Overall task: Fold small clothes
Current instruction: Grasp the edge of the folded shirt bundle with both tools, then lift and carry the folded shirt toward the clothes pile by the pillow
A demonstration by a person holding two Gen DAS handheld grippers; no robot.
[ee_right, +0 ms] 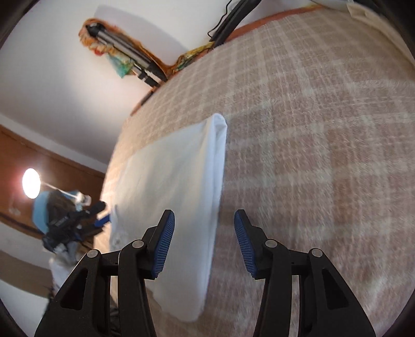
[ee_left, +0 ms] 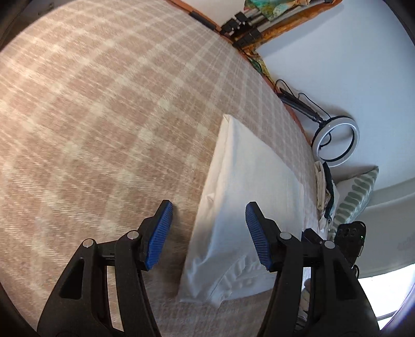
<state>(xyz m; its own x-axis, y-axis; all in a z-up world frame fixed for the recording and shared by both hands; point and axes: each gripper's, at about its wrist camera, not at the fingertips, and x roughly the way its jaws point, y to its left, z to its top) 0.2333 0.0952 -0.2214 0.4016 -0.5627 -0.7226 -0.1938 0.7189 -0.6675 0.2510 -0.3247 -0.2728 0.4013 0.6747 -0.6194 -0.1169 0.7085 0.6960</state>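
1. Both hand-held grippers hung over the bed with nothing in them: my left gripper point(ee_left: 208, 215) stood with its blue pads point(ee_left: 159, 233) parted and bare above the near end of a folded white garment point(ee_left: 243, 207).
2. My right gripper point(ee_right: 204, 224) likewise stood with its jaws apart, its ribbed pads point(ee_right: 163, 246) clear of the cloth, straddling the garment's folded long edge.
3. That white garment lay flat as a long, narrow rectangle on a pink-and-cream checked bedspread point(ee_left: 109, 109), with a puckered band showing at its near end in the left view.
4. Seen from my right wrist, the same garment point(ee_right: 181, 197) ran away from the camera, one far corner doubled over on itself.
5. My left gripper also showed at the left rim of the right view point(ee_right: 77, 220), near the garment's other side.
6. Beyond the bed, a ring light point(ee_left: 336, 141) on a black arm stood by the white wall, with a leaf-patterned pillow point(ee_left: 355, 197) below it.
7. Folded tripod legs point(ee_left: 249, 22) lay at the far corner of the bed.
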